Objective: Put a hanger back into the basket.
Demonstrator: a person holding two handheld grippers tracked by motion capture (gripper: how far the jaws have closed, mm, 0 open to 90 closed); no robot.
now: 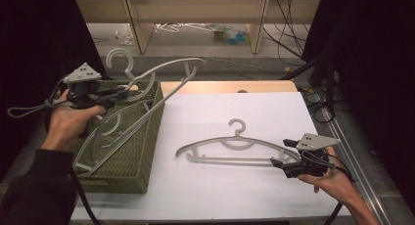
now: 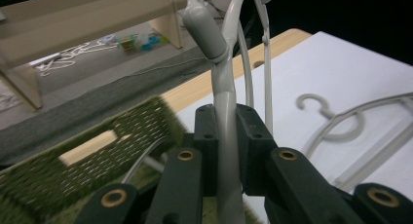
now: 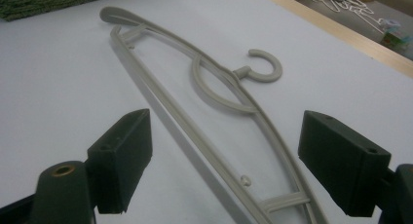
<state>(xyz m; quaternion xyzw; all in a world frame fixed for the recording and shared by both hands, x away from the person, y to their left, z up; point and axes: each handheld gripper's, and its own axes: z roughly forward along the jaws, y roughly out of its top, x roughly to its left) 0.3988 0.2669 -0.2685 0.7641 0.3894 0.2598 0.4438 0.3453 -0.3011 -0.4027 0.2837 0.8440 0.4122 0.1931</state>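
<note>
High view: left gripper [image 1: 120, 90] sits over the green basket [image 1: 132, 156], jaws clamped on the arm of a raised grey hanger [image 1: 161, 68] tilted above the basket's rim. A second grey hanger [image 1: 235, 151] lies flat on the white sheet [image 1: 205, 117], just beside the basket. Right gripper [image 1: 280, 162] has jaws wide apart, straddling that hanger's far end, not touching it.

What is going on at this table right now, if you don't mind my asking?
A person works with a gripper in each hand. The left gripper is shut on a grey hanger, holding it above a green basket where another hanger lies. The right gripper is open at one end of a third hanger lying flat on the white table, apparently about to grasp it.
</note>
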